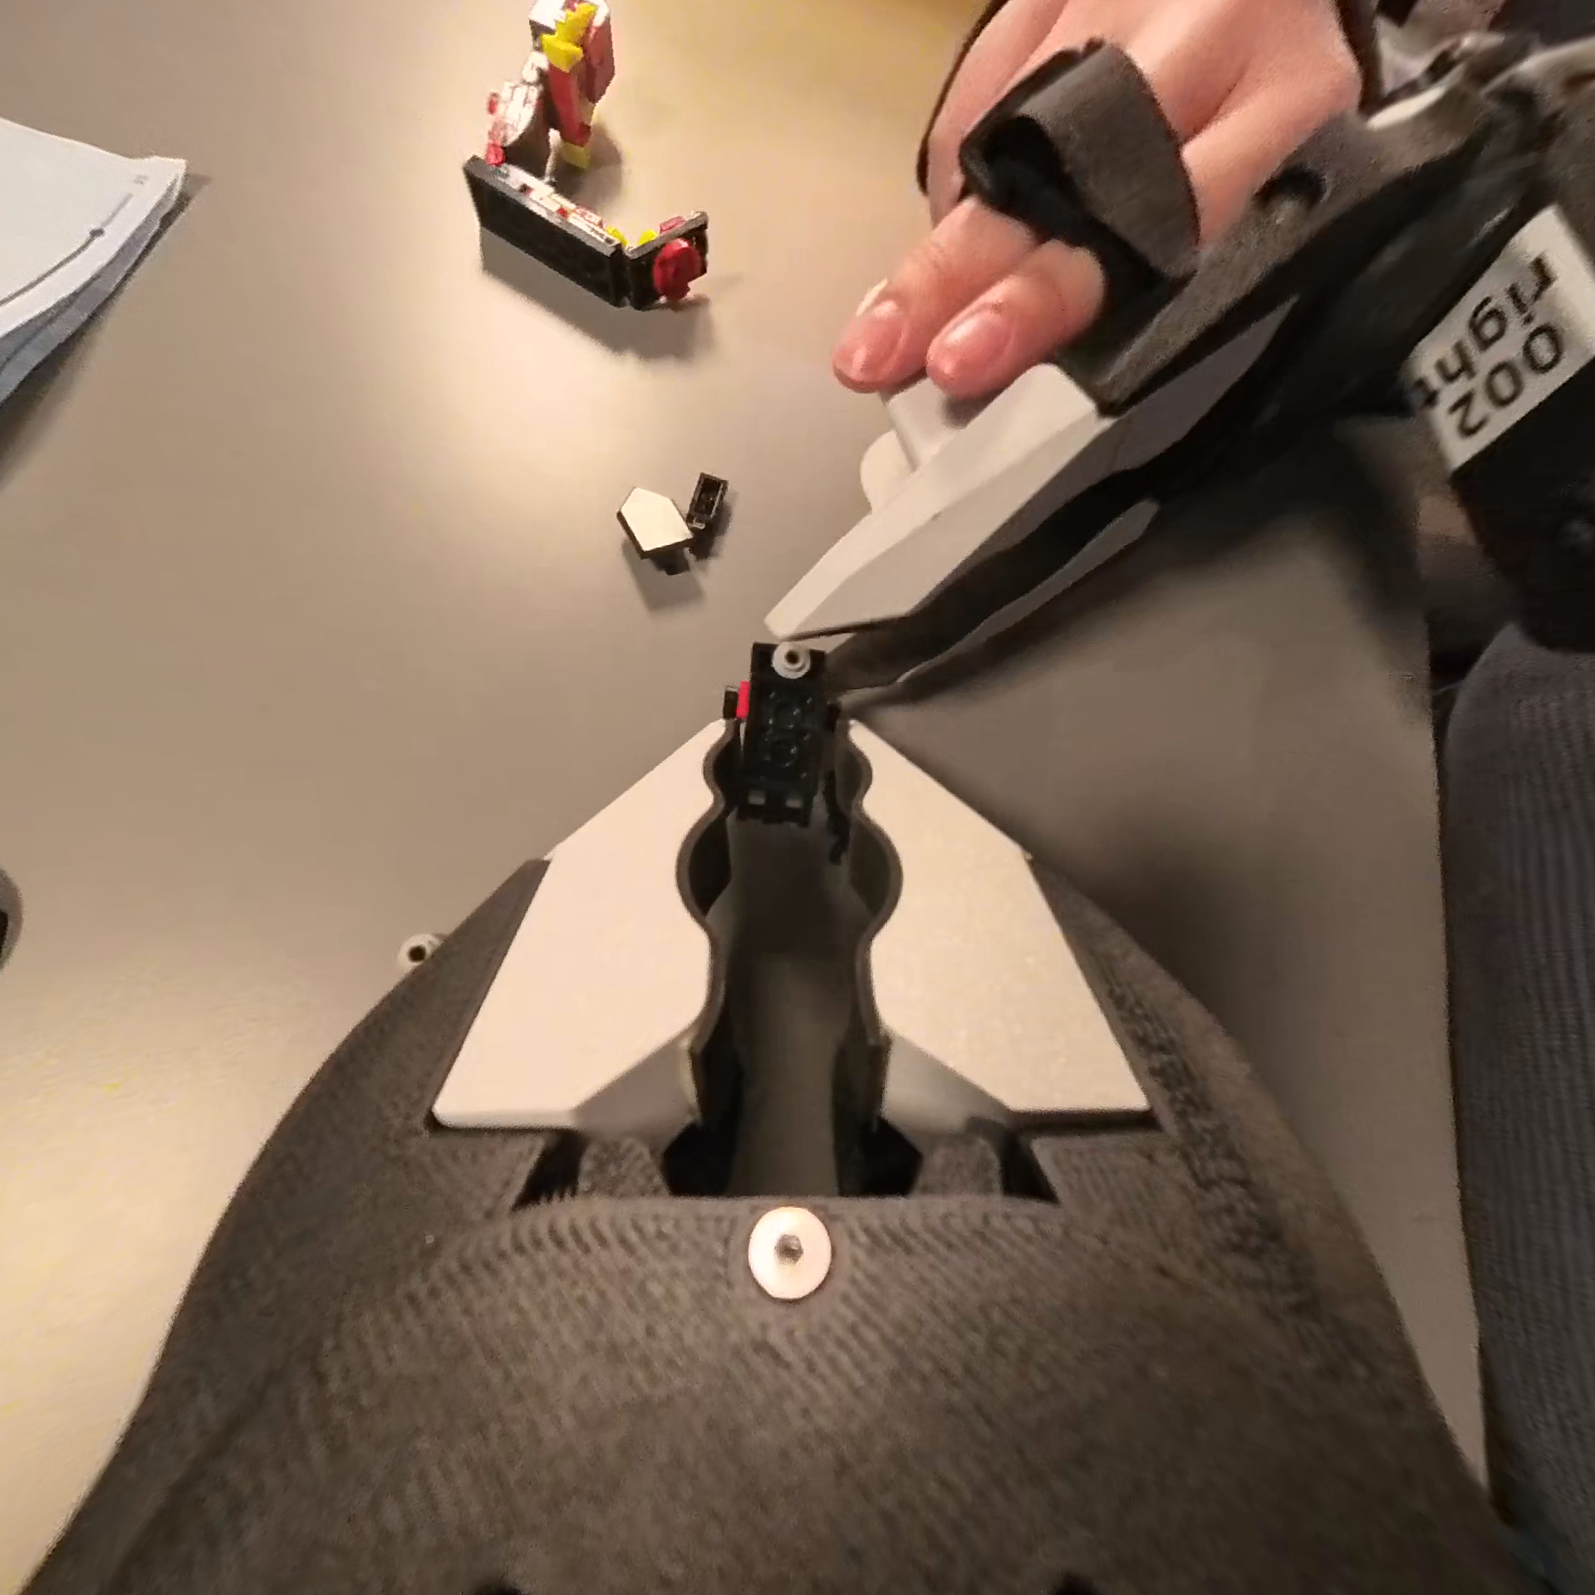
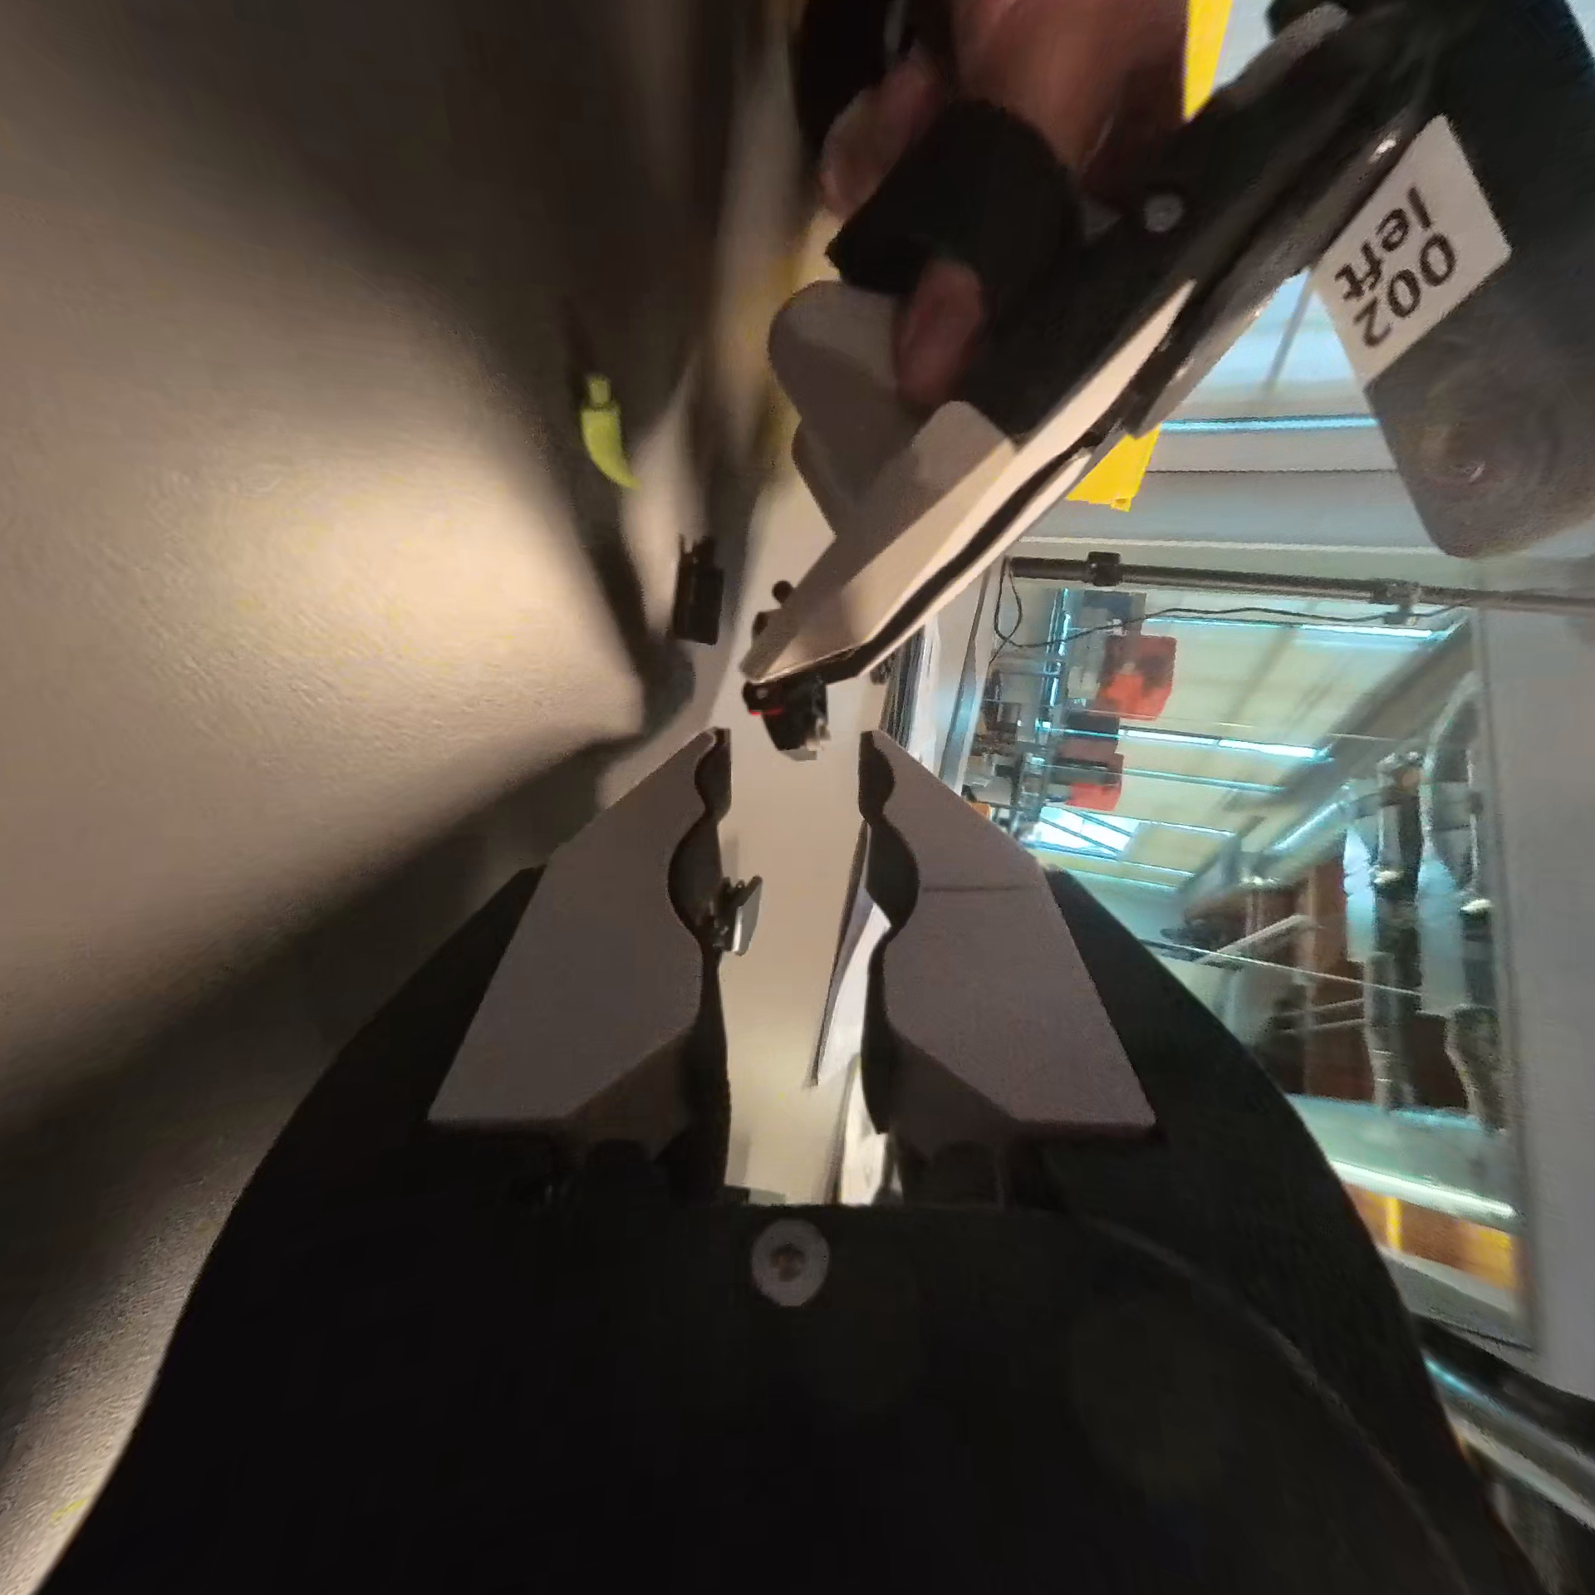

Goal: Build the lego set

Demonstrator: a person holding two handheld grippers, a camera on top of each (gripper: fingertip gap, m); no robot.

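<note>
Left gripper [image 1: 781, 734] clamped on a small black lego sub-assembly [image 1: 781, 742], held upright at the fingertips with a red bit on its 9 o'clock side and a pale grey round stud [image 1: 791, 663] at its 12 o'clock end. Right gripper [image 2: 794, 751] parted, nothing between its fingers, tips just short of the same black piece [image 2: 790, 721], seen here at 12 o'clock under the other claw's tips. In the left wrist view, right gripper's pale finger [image 1: 906, 552] coming in from 2 o'clock, its point close to the grey stud; contact not clear. Step in hand, as a judgement: mid-air fitting or pressing of that stud onto the held piece, or a handover between claws; cannot tell which. Elsewhere on the tan table [image 1: 259, 604]: a part-built red, yellow and white figure on a black base [image 1: 587, 233] at 11 o'clock, well apart; a grey tile [image 1: 656, 526] and a small black brick [image 1: 709, 501] just beside each other, nearer, at 12 o'clock; a white booklet [image 1: 69, 250] at 10 o'clock; a lime-yellow claw-shaped piece [image 2: 608, 431] in the right wrist view. Next move likely calls for steady holding by the left, a fine line-up by the right on the stud, then a gentle squeeze or push square to the piece, lest it twist out of the grip.
</note>
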